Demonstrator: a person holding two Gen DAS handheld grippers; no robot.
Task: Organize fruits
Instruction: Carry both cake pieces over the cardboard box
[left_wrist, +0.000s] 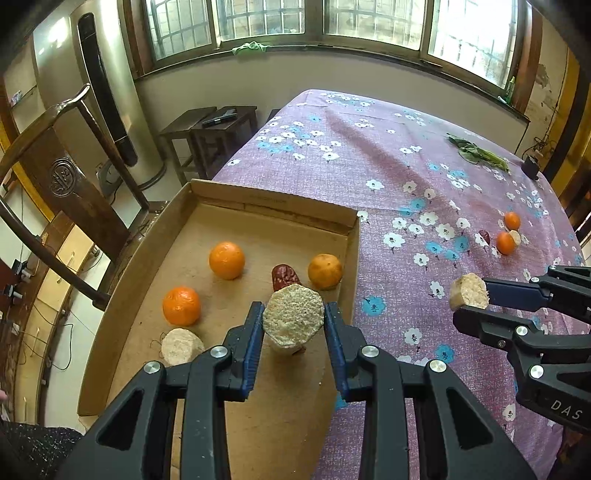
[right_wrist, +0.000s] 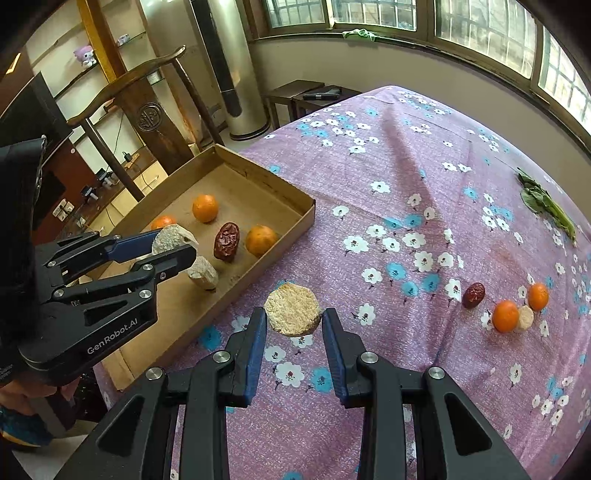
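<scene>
- My left gripper pinches a crumbly beige puffed-grain cake, held above the shallow cardboard tray.
- My right gripper clamps a second grain cake, round and coarse, above the purple flowered tablecloth.
- Inside the tray: three glossy tangerines, a wrinkled red date and another pale cake.
- Two small tangerines remain on the cloth.

Left gripper tilts steeply down over the cardboard tray, jaws clamped on a pale chunk; right gripper just right of the tray, pinching its own piece.
</scene>
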